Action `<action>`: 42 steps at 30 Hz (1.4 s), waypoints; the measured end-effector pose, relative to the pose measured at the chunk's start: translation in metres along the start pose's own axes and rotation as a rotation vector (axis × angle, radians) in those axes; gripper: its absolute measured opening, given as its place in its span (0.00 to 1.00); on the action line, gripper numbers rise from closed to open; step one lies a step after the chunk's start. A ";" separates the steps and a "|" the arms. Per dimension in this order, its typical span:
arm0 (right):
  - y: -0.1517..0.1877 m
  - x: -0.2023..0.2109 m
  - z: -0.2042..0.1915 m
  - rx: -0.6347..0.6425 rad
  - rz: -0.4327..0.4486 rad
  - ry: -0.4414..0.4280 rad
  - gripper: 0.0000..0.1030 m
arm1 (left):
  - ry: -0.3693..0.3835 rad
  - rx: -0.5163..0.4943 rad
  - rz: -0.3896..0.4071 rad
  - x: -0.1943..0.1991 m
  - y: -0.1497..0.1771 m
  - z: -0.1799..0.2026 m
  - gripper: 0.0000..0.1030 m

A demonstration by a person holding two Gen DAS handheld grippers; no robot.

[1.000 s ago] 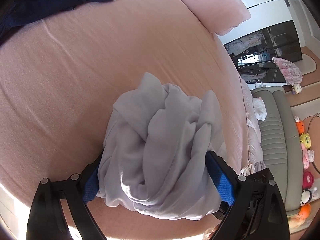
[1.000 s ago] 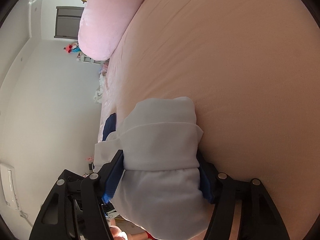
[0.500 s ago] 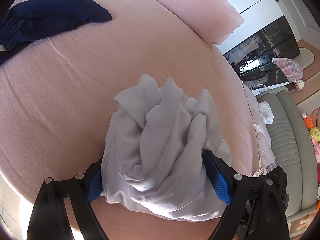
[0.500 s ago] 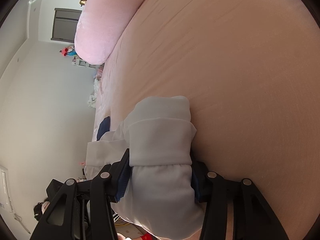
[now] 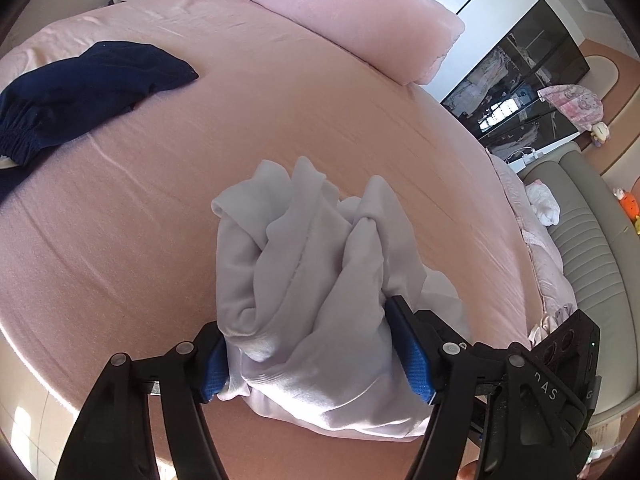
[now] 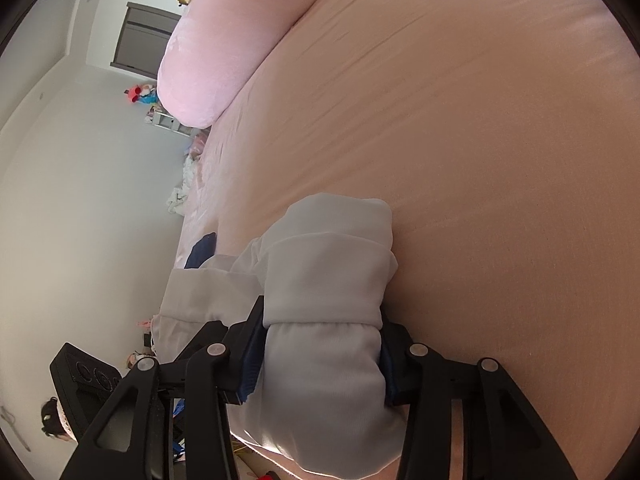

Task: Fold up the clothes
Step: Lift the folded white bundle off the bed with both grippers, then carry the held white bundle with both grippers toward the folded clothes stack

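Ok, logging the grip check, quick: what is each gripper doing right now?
Left gripper: jaws closing on the bunched white fabric garment, pads pressing it.
Right gripper: jaws closing on the same garment's folded end, pads pressing it.

Left wrist view: bunched white garment fills the near centre, wedged between the jaws of the left gripper, which are closing on it; no way through there. Beyond it, a wide stretch of bare pink bed sheet lies free. Far left, a navy garment blocks that edge. Far right, the pink pillow bars the head of the bed.

Right wrist view: the white garment fills the closing right gripper. Sheet to the right and far side lies bare.
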State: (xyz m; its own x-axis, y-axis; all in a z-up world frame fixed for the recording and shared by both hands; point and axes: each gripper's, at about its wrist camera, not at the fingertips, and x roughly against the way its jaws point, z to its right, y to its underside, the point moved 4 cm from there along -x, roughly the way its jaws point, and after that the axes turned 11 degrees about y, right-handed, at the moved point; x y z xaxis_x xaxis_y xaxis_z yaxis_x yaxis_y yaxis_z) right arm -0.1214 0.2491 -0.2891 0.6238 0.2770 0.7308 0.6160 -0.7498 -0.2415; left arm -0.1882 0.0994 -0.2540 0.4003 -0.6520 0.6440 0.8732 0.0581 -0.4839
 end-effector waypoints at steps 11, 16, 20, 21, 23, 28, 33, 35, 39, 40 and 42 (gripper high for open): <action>-0.004 0.016 -0.023 0.144 0.012 -0.012 0.44 | -0.037 -0.088 0.026 0.015 -0.007 0.018 0.64; -0.005 0.031 -0.033 0.166 0.021 -0.045 0.44 | -0.036 -0.098 0.048 0.029 -0.015 0.027 0.64; -0.009 0.048 -0.040 0.186 0.040 -0.070 0.44 | -0.039 -0.134 0.073 0.042 -0.018 0.045 0.63; -0.011 0.054 -0.042 0.191 0.047 -0.075 0.44 | -0.035 -0.141 0.077 0.045 -0.019 0.050 0.63; -0.013 0.068 -0.044 0.203 0.067 -0.082 0.44 | -0.025 -0.156 0.085 0.051 -0.022 0.061 0.63; -0.024 0.110 -0.047 0.242 0.122 -0.094 0.44 | 0.008 -0.207 0.115 0.062 -0.026 0.092 0.63; -0.036 0.154 -0.048 0.283 0.184 -0.101 0.44 | 0.043 -0.267 0.142 0.074 -0.029 0.124 0.63; -0.040 0.169 -0.047 0.295 0.203 -0.099 0.44 | 0.060 -0.286 0.147 0.077 -0.030 0.135 0.63; -0.046 0.197 -0.043 0.329 0.242 -0.059 0.44 | 0.113 -0.292 0.124 0.075 -0.029 0.151 0.63; -0.047 0.203 -0.042 0.338 0.250 -0.045 0.44 | 0.127 -0.291 0.117 0.074 -0.028 0.154 0.63; -0.048 0.216 -0.041 0.351 0.264 -0.010 0.44 | 0.160 -0.284 0.100 0.072 -0.026 0.162 0.63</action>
State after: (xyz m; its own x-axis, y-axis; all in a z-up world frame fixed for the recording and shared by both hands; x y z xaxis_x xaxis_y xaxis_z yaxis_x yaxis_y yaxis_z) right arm -0.0361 0.3208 -0.0936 0.7853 0.1101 0.6093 0.5599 -0.5465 -0.6228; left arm -0.1367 0.1730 -0.0994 0.4117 -0.7653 0.4949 0.7105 -0.0705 -0.7001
